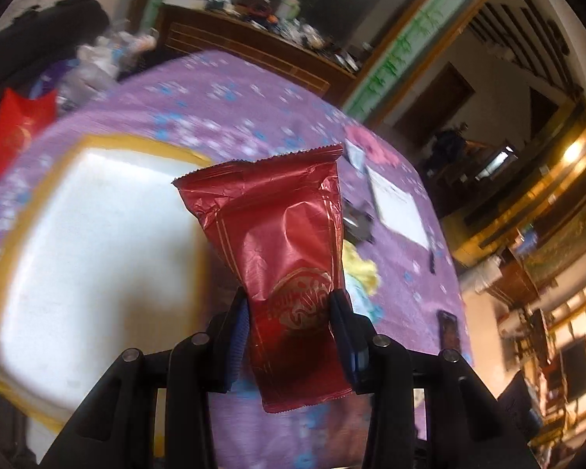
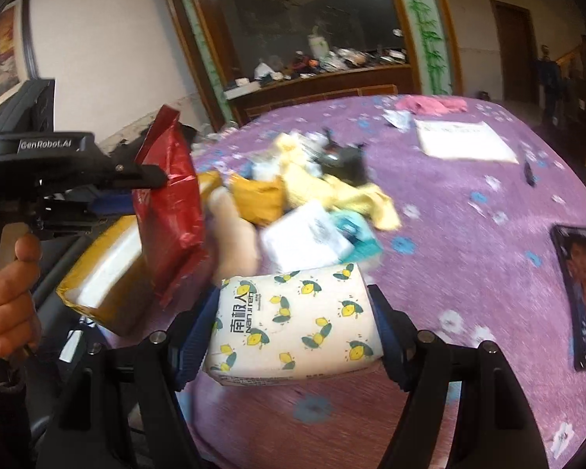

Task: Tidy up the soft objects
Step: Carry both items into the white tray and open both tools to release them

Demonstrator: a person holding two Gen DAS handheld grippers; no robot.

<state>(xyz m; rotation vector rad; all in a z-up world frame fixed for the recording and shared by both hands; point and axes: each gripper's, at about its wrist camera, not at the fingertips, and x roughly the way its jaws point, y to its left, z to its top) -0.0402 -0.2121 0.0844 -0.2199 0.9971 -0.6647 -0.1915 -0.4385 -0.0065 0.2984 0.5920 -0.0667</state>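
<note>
A: The left claw [image 1: 289, 308] pinches a red snack packet [image 1: 281, 250] near its lower part, and the packet hangs in the air above the white box [image 1: 97, 258] with the yellow rim. What can go wrong?

B: The packet is smooth and thin, and most of it stands above the pads. I think it can slip or tip over if the hand swings fast, and then it falls on the purple desk [image 1: 230, 105] beside the box, not in it.

A: And the right claw [image 2: 295, 312]?

B: It is spread wide and presses on both sides of a tissue pack [image 2: 293, 324] with lemon prints, lifted a little over the desk. The pack is soft, so it can squash and slide out.

A: What is in the box?

B: From the left view it looks empty inside, but it is blurred and the packet hides part of it. The other soft things, like the yellow cloth [image 2: 332, 191], lie in a pile [image 2: 312, 203] on the desk, beside the box.
</note>
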